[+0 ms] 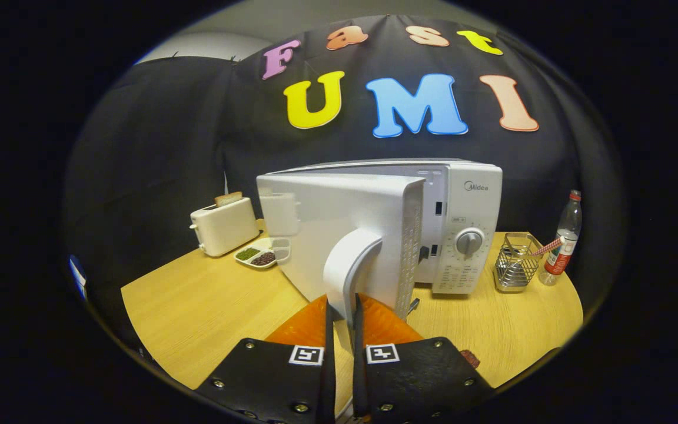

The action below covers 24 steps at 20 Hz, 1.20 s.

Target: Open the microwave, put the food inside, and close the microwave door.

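Note:
A white microwave [462, 200] stands on the wooden table [198, 306], its door [327, 229] swung wide toward me so I see its outer face and edge. The curved white door handle [348, 265] runs down between my fingers. My gripper [342, 315] is shut on that handle, both fingers pressing its lower end. The oven's inside is hidden behind the door. A white divided dish [262, 253] with dark and green food sits on the table left of the door.
A white toaster [224, 227] with a slice of bread stands at the back left. Right of the microwave are a wire basket [515, 262] holding a utensil and a plastic bottle [562, 238]. The microwave's dial [469, 242] faces me.

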### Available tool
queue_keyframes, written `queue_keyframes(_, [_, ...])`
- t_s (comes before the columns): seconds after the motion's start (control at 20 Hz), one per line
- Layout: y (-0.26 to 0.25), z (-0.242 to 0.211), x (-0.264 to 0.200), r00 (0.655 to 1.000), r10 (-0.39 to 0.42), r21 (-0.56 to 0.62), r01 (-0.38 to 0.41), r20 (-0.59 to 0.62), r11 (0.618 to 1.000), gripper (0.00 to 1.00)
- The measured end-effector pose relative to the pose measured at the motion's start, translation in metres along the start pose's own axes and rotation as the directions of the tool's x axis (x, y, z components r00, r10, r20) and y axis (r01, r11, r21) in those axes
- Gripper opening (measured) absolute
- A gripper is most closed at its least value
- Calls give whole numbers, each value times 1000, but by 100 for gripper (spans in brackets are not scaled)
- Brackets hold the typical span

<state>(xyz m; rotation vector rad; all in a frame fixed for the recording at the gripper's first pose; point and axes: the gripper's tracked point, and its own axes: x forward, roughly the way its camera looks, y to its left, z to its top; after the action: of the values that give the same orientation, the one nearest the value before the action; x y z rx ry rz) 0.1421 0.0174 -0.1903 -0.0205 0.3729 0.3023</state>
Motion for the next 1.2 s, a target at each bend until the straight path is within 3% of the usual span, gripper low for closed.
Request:
queue_keyframes(0.35, [74,-13,-21,998,64,13,-65,8,998,12])
queue_keyframes(0.65, [124,-20,-28,997,-41,-43,44,65,998,11])
queue_keyframes(1.2, [208,-25,-23,960,-215,-57,229,178,972,11])
